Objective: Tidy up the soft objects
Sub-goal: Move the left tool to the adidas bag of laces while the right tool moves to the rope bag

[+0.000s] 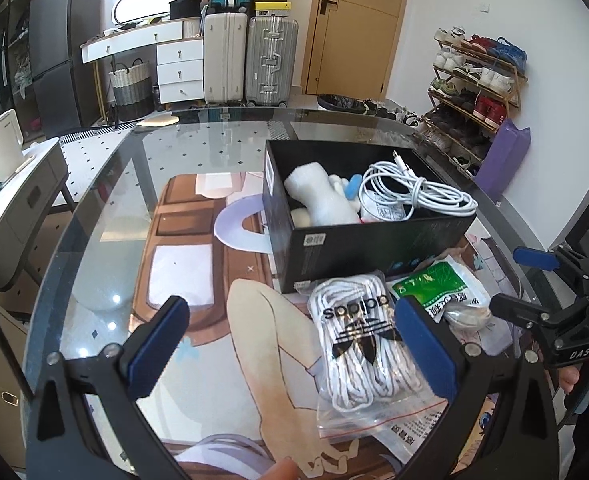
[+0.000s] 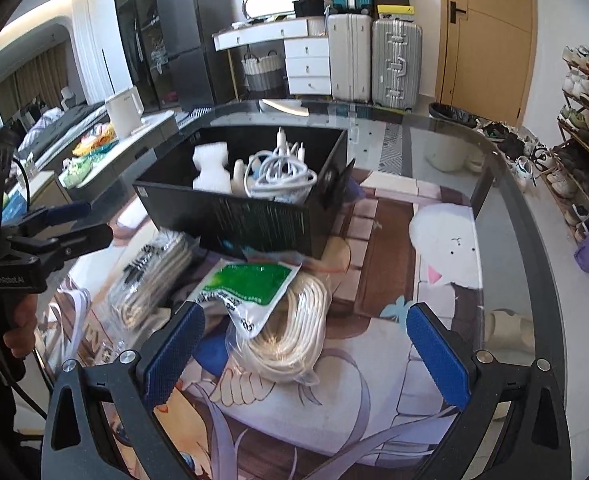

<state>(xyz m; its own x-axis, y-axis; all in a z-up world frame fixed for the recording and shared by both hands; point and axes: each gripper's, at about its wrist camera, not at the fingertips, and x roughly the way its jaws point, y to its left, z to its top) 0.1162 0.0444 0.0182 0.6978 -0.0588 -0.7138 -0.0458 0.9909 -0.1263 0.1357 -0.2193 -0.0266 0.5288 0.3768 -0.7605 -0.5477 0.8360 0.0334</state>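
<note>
Two handheld grippers hover low over a round glass bench (image 1: pixel 106 200) that has a printed cartoon mat (image 1: pixel 198 256) beneath the glass. On the left wrist view, the left gripper (image 1: pixel 290 346) has its blue-padded fingers spread wide apart, holding nothing. A clear zip bag of white shoelaces (image 1: pixel 356 344) lies flat on the bench between those fingers, toward the right-hand finger, at about 1 o'clock from the gripper's midpoint. Just beyond it, at 12 o'clock, stands an open black box (image 1: pixel 368 240) holding a white foam piece (image 1: pixel 320 196) and a coiled white cable (image 1: pixel 418 192). A green-and-white packet (image 1: pixel 442 284) lies at 2 o'clock, next to the shoelace bag and against the box front. On the right wrist view, the right gripper (image 2: pixel 304 354) is also wide open and empty. A bagged coil of off-white cord (image 2: pixel 294 332) lies between its fingers at 11 o'clock, with the green packet resting on top of it. The black box sits behind them at 12 o'clock.
</note>
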